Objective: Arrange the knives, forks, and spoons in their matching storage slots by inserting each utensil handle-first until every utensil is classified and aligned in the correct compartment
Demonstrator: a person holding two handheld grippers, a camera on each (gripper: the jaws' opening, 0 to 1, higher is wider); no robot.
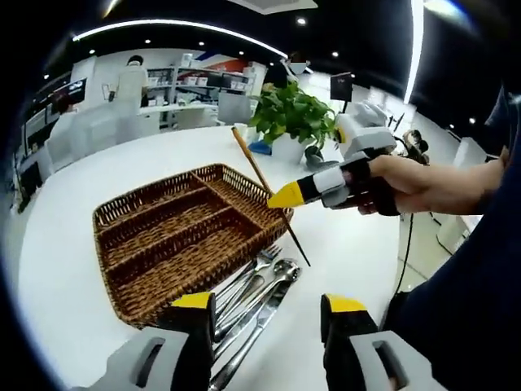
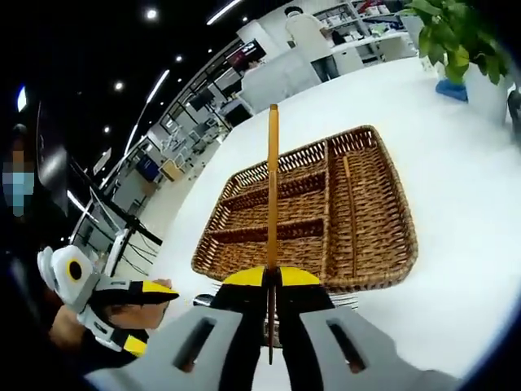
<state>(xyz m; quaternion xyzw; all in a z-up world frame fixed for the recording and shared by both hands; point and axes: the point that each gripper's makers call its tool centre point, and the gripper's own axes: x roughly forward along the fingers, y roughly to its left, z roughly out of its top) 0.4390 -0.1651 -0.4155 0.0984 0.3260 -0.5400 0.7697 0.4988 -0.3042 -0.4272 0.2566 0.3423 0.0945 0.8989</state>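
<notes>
On white table (image 1: 73,244): 1 wicker tray (image 1: 175,236), 3 long slots plus 1 cross slot holding 1 chopstick (image 2: 348,208). Beside tray's near edge: loose cutlery (image 1: 256,297), fork, spoon and knife lying together. Right gripper (image 2: 272,278): clenched on 1 chopstick (image 2: 273,187) above tray. Left gripper (image 1: 269,305): released, jaws apart, over cutlery. Potted plant (image 1: 293,118) beyond tray.

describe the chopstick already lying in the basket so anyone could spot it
On the white table sits a brown wicker basket with three parallel slots and one slot running across their ends. In that cross slot lies a single wooden chopstick, flat along its length. Unlike the other chopstick, it is not held in the right gripper.
</notes>
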